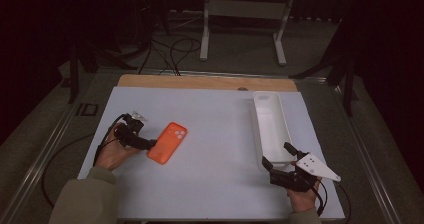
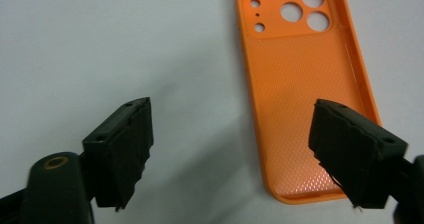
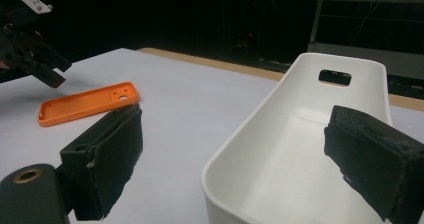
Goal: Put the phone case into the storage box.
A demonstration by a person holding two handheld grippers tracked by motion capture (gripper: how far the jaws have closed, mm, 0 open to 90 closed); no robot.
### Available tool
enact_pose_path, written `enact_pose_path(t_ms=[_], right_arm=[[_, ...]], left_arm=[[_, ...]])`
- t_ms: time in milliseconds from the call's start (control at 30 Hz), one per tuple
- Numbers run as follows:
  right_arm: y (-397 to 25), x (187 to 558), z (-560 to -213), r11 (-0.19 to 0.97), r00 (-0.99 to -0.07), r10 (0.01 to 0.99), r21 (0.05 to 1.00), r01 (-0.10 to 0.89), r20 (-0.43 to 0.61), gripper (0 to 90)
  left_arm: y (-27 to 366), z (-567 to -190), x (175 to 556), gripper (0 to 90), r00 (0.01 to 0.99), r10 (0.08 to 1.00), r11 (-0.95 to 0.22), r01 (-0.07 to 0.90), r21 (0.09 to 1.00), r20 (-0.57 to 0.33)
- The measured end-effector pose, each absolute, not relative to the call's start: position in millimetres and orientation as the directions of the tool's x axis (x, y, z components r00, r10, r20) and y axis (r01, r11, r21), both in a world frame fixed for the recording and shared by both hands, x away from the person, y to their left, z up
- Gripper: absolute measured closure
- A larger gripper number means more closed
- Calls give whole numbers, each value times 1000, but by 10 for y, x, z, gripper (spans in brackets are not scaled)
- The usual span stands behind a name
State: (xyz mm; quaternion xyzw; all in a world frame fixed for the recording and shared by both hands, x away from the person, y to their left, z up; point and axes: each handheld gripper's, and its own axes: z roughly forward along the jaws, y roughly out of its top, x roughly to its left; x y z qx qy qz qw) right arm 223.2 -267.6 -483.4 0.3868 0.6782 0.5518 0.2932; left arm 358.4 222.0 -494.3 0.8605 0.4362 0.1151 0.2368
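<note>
At the near edge of the table (image 1: 210, 194), the person's two sleeved forearms come in, each hand holding a gripper. The right gripper (image 1: 280, 160) sits at the near right, jaws spread wide and holding nothing; in the right gripper view (image 3: 232, 154) the near end wall of a white tray (image 1: 272, 134) stands between the jaws, without visible contact. The left gripper (image 1: 150, 145) lies at the near left, its jaws also apart and empty; in the left gripper view (image 2: 230, 154) one jaw hangs over the near corner of the phone case (image 2: 305, 99), the other over bare table.

The phone case (image 1: 168, 142) is bright orange, lying flat on the white table surface left of centre, just beside the left gripper's tips and well apart from the tray. It lies with its hollow side up: a raised rim runs round it, the inner floor is finely dotted, and the far end carries three large round holes and three small ones. In the right gripper view (image 3: 87, 104) it appears thin and low.

The tray is long, narrow and deep-walled, with a slot handle cut in its far end (image 3: 335, 77). Beyond the table, a bare wooden strip (image 1: 200, 81) borders the far edge.
</note>
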Motion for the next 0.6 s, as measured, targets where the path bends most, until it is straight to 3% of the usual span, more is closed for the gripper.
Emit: enact_pose_path(t_ms=[300, 400, 600], right_arm=[[-2676, 2234, -4836, 95, -528, 849, 975, 202, 27, 84], [-2680, 2234, -4836, 94, -527, 849, 975, 201, 27, 85], [-2677, 2236, -4838, 94, -528, 849, 975, 202, 28, 84]], left_arm=[[2194, -5003, 3607, 373, 606, 795, -519, 708, 479, -34], [2197, -5005, 3607, 495, 611, 790, -519, 706, 482, -45], [2191, -5040, 3615, 652, 625, 776, -527, 718, 455, -88]])
